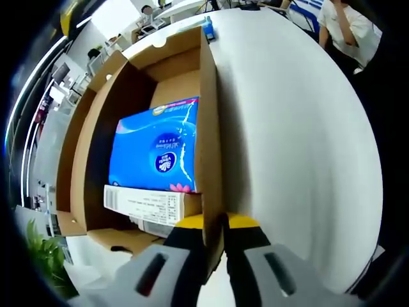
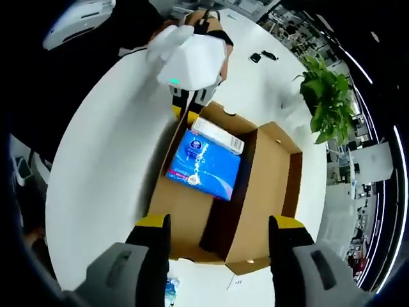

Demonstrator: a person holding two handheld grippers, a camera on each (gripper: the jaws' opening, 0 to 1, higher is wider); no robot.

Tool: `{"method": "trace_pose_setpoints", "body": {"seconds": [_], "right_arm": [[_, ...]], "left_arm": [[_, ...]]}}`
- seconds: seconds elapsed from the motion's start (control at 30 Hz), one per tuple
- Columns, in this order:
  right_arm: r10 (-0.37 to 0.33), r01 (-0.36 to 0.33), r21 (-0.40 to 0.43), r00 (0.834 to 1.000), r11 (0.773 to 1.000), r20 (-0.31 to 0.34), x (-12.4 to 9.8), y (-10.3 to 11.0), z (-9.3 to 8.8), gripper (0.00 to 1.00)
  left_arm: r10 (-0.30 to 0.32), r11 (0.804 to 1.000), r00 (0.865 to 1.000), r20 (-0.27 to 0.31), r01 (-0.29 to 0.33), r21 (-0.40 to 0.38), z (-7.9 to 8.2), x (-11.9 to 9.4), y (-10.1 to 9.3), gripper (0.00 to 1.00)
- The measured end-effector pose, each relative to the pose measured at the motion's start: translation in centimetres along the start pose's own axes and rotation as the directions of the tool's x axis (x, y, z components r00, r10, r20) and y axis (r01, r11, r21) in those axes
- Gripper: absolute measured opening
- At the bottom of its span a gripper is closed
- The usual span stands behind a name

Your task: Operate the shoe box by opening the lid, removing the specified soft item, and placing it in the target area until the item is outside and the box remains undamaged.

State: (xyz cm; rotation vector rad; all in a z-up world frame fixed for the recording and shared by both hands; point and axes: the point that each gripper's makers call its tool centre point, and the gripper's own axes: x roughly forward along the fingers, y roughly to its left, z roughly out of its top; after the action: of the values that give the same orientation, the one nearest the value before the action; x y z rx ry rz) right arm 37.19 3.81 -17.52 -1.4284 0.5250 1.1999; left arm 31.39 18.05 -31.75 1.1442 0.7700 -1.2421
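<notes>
At six o'clock in the left gripper view, your left gripper pinches the brown cardboard shoe box wall beside the blue plastic tissue pack inside; your right gripper hovers spread, and twisting risks tearing that wall.

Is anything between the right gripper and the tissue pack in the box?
Nothing visible. The lid is folded open to the side, and the tissue pack lies exposed in the box, beyond the open right gripper. The left gripper clamps the far wall, beside the pack.
</notes>
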Motion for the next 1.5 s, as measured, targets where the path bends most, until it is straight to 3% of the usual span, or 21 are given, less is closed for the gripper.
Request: {"method": "trace_pose_setpoints", "body": {"seconds": [0.17,0.4,0.6,0.7,0.77,1.03,1.3,1.5], "right_arm": [[0.049,-0.043,-0.125,0.998,0.991,0.045,1.9,0.7,0.4,0.67],[0.074,-0.063,-0.186,0.996,0.981,0.055,4.5,0.3,-0.1,0.68],[0.098,-0.077,-0.276,0.993,0.958,0.063,7.5,-0.1,0.1,0.68],[0.123,-0.096,-0.327,0.99,0.94,0.063,8.9,0.1,0.3,0.68],[0.121,-0.093,-0.421,0.992,0.902,0.039,10.5,-0.1,0.2,0.68],[0.198,-0.143,-0.493,0.978,0.858,0.062,12.6,1.2,1.8,0.67],[0.267,-0.211,-0.554,0.963,0.806,0.023,14.0,1.8,2.8,0.62],[0.28,-0.229,-0.59,0.96,0.774,-0.004,14.1,1.6,3.1,0.7]], "left_arm": [[-0.002,1.0,1.0,0.001,0.002,0.0,0.0,0.0,0.0,0.08],[0.001,1.0,1.0,0.0,-0.001,0.002,0.0,0.1,0.1,0.08],[-0.003,1.0,1.0,0.001,0.003,-0.005,0.1,0.1,0.2,0.08],[0.004,1.0,1.0,-0.006,-0.004,0.0,0.1,0.1,0.2,0.09],[0.007,1.0,1.0,-0.008,-0.007,0.0,0.2,0.1,0.0,0.09],[0.016,1.0,1.0,-0.02,-0.016,0.004,0.5,0.2,0.1,0.09],[0.014,1.0,1.0,-0.02,-0.014,0.002,0.6,0.2,0.1,0.09],[0.013,1.0,1.0,-0.018,-0.013,0.003,0.6,0.2,0.1,0.09]]}}
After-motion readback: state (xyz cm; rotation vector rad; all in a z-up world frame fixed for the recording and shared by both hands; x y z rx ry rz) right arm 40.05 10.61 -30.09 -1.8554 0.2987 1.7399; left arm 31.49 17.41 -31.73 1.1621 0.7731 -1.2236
